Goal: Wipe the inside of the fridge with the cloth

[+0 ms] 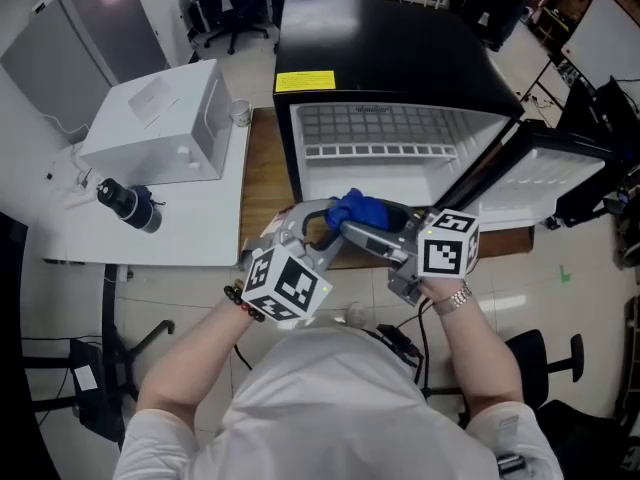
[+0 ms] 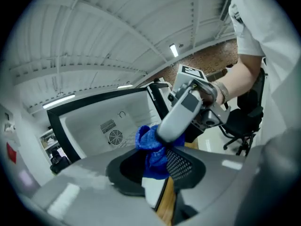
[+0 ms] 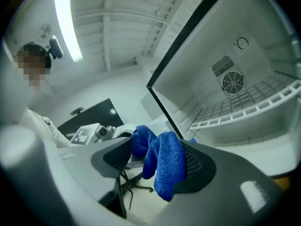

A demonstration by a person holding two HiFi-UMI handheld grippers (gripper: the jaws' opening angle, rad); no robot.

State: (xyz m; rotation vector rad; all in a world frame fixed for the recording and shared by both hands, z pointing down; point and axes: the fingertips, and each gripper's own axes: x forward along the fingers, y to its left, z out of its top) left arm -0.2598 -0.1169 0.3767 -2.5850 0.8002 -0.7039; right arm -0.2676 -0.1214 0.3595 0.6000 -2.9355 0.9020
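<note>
Blue cloth [image 1: 362, 210] just outside open fridge [image 1: 380, 58]. Left tool [image 2: 153, 166] clamps it; right tool [image 3: 155, 161] jaws apart around it. Wiping apparently not begun.

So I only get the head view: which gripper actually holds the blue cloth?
Observer: The left gripper. Its own view shows the cloth pinched between its jaws.
Operator: And the right one?
Observer: The right gripper is open. Its jaws stand apart and the cloth only drapes against one of them.
Operator: Anything inside the fridge that I'm missing?
Observer: A round fan on the back wall.
</note>
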